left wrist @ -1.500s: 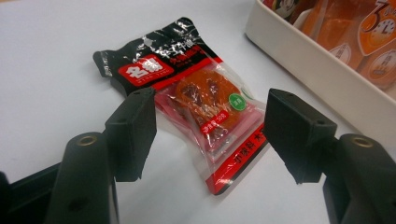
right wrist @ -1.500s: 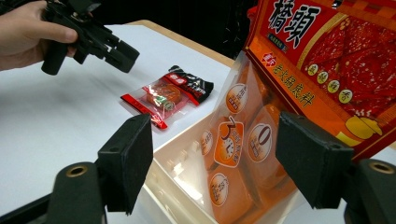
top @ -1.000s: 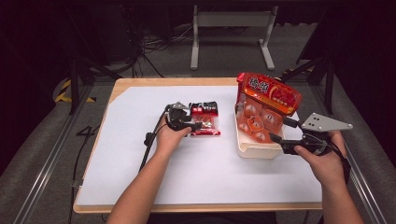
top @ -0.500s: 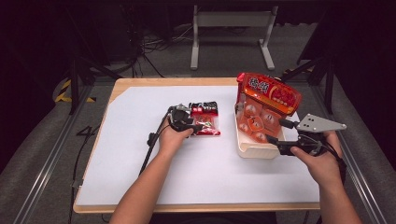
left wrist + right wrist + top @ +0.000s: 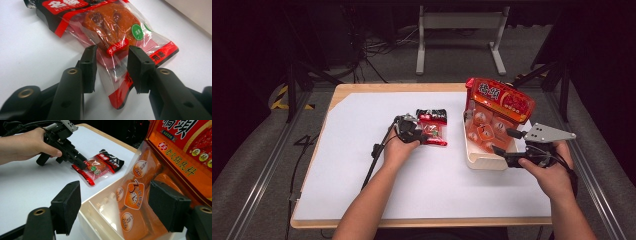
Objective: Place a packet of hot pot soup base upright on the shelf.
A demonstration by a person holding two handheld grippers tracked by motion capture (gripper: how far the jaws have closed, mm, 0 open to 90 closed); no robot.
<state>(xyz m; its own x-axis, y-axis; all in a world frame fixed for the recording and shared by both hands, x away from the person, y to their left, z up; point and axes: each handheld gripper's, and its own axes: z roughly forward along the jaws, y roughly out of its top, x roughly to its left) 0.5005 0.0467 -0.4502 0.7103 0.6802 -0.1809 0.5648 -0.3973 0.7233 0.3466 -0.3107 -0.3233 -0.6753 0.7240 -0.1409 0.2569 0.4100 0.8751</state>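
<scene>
At a white-covered table (image 5: 342, 190), a person's left hand (image 5: 398, 148) brings the left gripper (image 5: 421, 135) to a small red snack packet (image 5: 432, 128) lying flat near the middle of the sheet. In the left gripper view, the two black jaws stand partly open, one on either side of the packet's (image 5: 110, 32) near end; the clear wrapper lies between the pads (image 5: 90, 65) but is not pinched. To the right, an orange hotpot-base bag (image 5: 499, 100) leans upright in a cream tray (image 5: 477, 161) near the table's right edge. The right gripper (image 5: 507, 141), held in the right hand (image 5: 552, 172), has its jaws wide apart at the tray's near right corner, with nothing in them; in the right gripper view the jaws frame the tray (image 5: 92, 225) and the bag's (image 5: 180, 157) clear lower panel.
</scene>
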